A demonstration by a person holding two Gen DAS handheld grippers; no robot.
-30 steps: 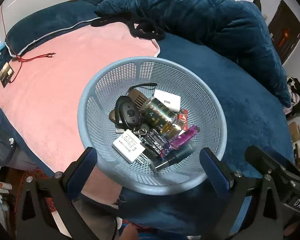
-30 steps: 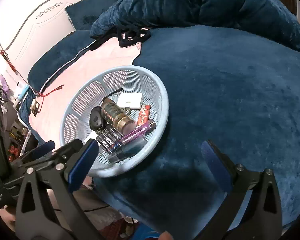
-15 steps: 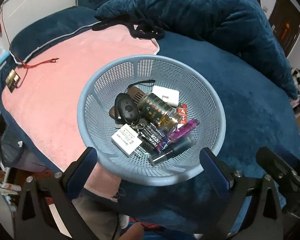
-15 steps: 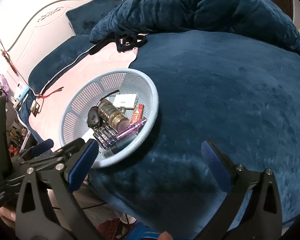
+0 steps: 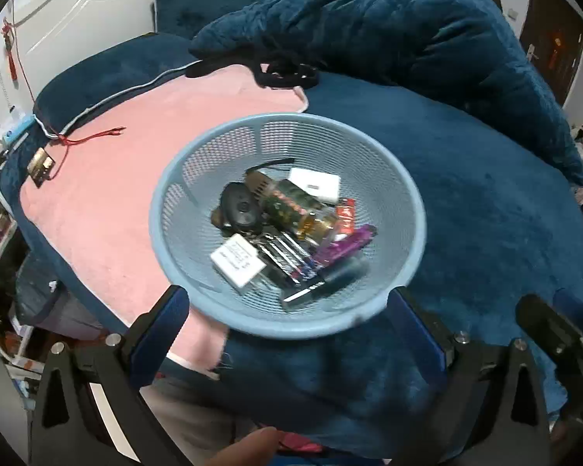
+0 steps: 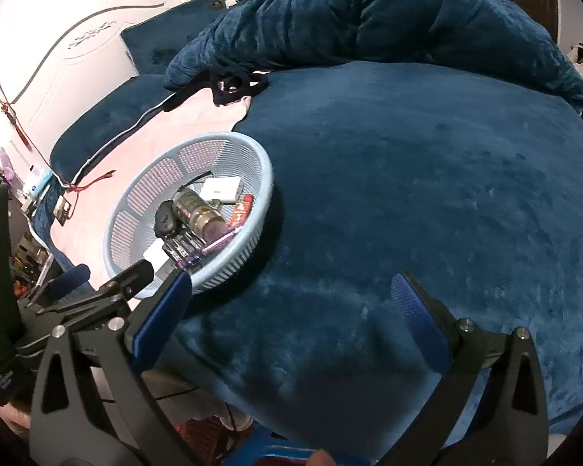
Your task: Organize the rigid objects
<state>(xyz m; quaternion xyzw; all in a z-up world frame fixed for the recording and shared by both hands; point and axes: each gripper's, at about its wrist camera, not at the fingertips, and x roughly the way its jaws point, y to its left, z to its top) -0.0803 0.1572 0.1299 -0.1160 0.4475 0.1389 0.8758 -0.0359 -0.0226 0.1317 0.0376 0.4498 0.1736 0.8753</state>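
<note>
Left gripper (image 5: 287, 310) wide open, empty, near basket (image 5: 408, 209) rim; right gripper (image 6: 291, 306) wide open, empty

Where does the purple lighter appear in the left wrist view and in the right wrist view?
Left wrist view: the purple lighter lies right of centre, in the basket, below the red lighter.
Right wrist view: the purple lighter is left of centre, near the basket's closest wall, partly hidden.
Shared landmark: the white square charger at the far side of the pile.
</note>
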